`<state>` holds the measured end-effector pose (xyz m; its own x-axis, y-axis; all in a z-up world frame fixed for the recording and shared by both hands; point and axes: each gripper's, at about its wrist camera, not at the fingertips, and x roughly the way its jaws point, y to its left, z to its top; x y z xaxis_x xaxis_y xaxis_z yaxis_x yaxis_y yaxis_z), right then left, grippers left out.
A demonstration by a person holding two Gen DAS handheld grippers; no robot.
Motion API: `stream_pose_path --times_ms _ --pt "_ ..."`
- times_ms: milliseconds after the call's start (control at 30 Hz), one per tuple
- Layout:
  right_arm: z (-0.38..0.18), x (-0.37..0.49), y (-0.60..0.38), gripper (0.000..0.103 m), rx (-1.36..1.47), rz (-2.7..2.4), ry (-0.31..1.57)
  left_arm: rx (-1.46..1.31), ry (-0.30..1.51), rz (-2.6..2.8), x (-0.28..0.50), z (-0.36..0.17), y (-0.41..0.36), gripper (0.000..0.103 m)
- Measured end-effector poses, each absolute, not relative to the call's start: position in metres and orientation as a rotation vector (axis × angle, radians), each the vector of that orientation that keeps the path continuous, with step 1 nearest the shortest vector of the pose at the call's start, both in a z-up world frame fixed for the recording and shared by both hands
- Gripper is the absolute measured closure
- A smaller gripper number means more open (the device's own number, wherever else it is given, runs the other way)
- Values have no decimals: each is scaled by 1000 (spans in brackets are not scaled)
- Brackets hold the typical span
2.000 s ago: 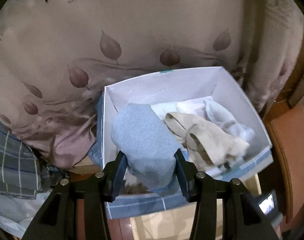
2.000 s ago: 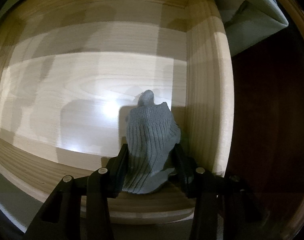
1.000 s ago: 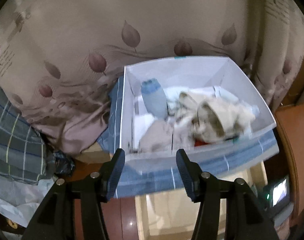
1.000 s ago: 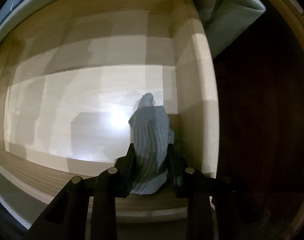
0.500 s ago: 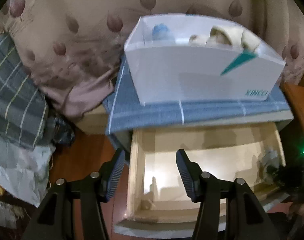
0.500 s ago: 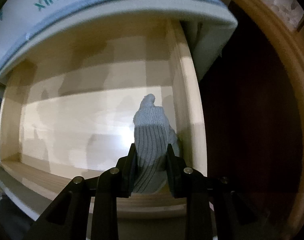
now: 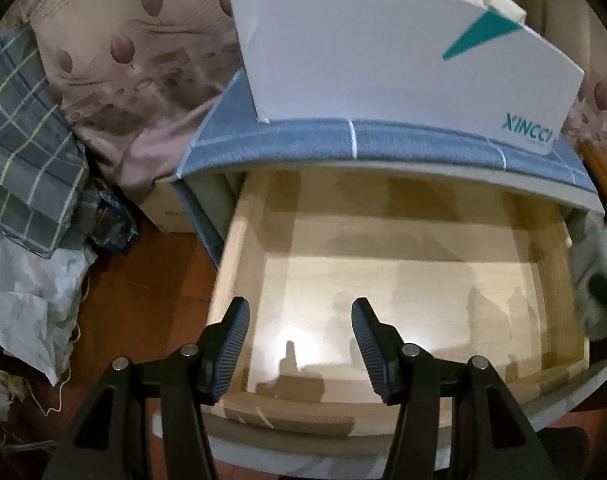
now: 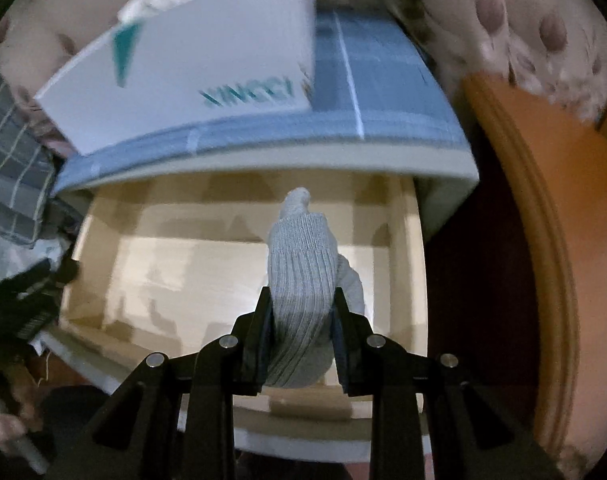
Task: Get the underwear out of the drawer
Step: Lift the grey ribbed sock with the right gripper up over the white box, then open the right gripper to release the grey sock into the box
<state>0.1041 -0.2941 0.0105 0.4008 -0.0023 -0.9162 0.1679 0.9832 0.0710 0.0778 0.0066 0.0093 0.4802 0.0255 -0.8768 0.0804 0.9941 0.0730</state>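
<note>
One grey ribbed knit garment (image 8: pixel 301 280) stands pinched between the narrowly set jaws of the right claw (image 8: pixel 301 334) at the lower centre of the right wrist view, its rounded tip pointing up the frame and its body hanging in front of the open pale wooden drawer (image 8: pixel 399 272). In the left wrist view the same drawer (image 7: pixel 243 240) fills the middle of the frame, its light bottom board bare under a bright glare, and the left claw (image 7: pixel 299 340) hovers over the drawer's lower left part with its jaws spread wide and nothing between them. Above the drawer, on the cabinet top, lies a blue checked cloth (image 7: pixel 383 144) that carries a white cardboard box with a teal triangle and teal lettering (image 7: pixel 383 60); pale fabric peeks over the box's upper right rim. Behind, a beige leaf-printed fabric (image 7: pixel 123 40) fills the upper left, with a grey plaid cloth (image 7: pixel 19 120) at the left edge.
</note>
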Motion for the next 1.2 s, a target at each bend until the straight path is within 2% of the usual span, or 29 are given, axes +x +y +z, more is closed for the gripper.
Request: stream_pose_path --times_ms 233,667,933,1200 --pt "71 114 -280 79 120 -59 1069 50 1077 -40 76 1 12 48" --pt "160 194 -259 79 51 -25 932 72 1050 -39 70 2 2 49" --pt "182 252 -241 79 -5 -20 910 23 1050 -28 71 3 12 49" --pt "170 296 -205 79 -37 37 938 -5 1064 -28 74 0 17 49"
